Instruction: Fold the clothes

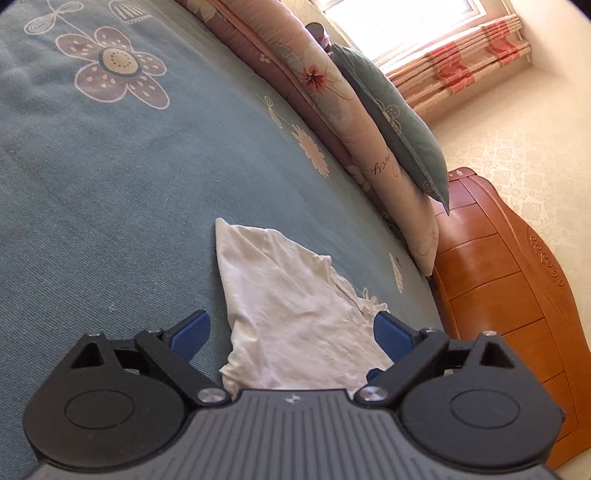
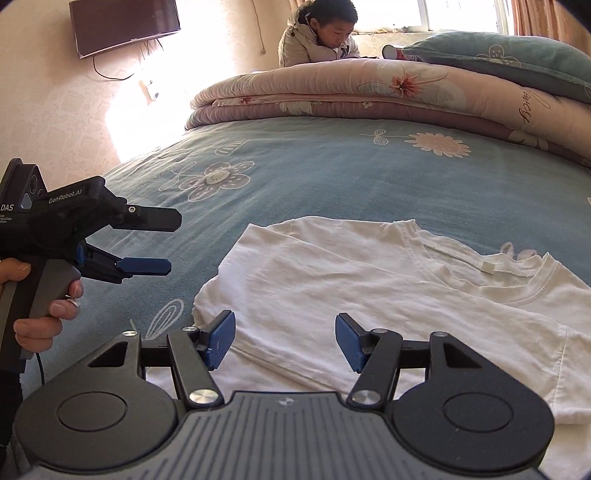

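Your white T-shirt point(image 2: 369, 288) lies flat on the blue flowered bedsheet point(image 2: 332, 177), filling the lower right of the right wrist view, collar toward the right. Your right tool point(image 2: 285, 341) hovers over its hem, spread, pinching nothing. Only this view shows your left tool point(image 2: 162, 242) at the left edge, spread too, held clear of the shirt, and a person point(image 2: 319, 35) behind the folded quilts point(image 2: 332, 92). The left wrist view alone shows the wooden headboard point(image 1: 498, 288).

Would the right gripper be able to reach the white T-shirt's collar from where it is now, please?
Probably yes: the right gripper hangs open over the white T-shirt, and the collar lies flat ahead with nothing between.
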